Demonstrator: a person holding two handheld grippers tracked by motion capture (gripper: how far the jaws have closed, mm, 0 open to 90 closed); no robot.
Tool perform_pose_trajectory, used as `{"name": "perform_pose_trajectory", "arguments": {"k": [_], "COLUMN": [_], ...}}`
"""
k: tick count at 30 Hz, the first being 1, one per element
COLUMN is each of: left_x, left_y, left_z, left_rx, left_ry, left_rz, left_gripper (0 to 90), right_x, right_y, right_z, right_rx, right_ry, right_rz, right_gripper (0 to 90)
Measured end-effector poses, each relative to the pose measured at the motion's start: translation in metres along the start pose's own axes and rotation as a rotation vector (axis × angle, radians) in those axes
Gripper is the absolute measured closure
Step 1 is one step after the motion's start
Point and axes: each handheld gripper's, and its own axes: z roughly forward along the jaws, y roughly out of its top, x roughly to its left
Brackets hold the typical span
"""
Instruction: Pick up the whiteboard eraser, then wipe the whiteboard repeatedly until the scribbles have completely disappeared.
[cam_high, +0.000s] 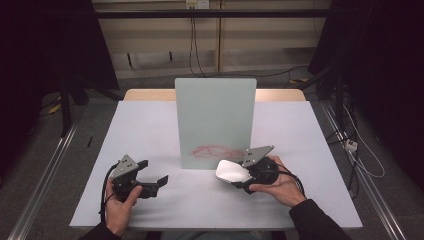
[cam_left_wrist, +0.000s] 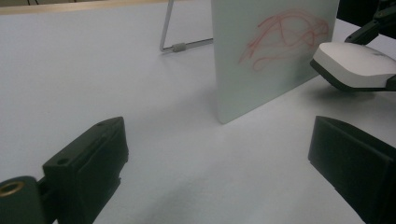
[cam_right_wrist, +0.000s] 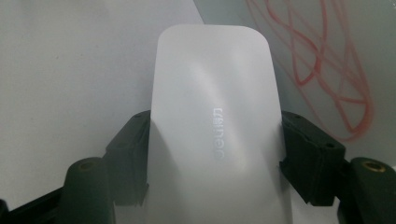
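Note:
A pale green board stands upright mid-table, with red scribbles low on its front face. My right gripper is shut on a white eraser with a dark underside, held just in front of the board's lower right corner. In the right gripper view the eraser sits clamped between both jaws, the red scribbles beside it. My left gripper is open at the front left with nothing between its jaws; in its own view the board and the eraser lie ahead.
The white table spreads around the board. A wire stand props the board from behind. Floor rails and cables run along both sides of the table.

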Motion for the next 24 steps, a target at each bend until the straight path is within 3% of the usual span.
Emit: {"name": "perform_pose_trajectory", "arguments": {"k": [24], "left_x": [0.0008], "left_y": [-0.0009], "left_z": [-0.0012], "left_rx": [0.001], "left_ry": [0.004], "left_rz": [-0.007], "left_gripper": [4.7], "right_x": [0.0049], "right_y": [0.0004], "right_z": [-0.0075], "right_rx": [-0.061], "right_ry": [-0.074], "right_rz": [-0.007], "right_gripper": [31.6]}}
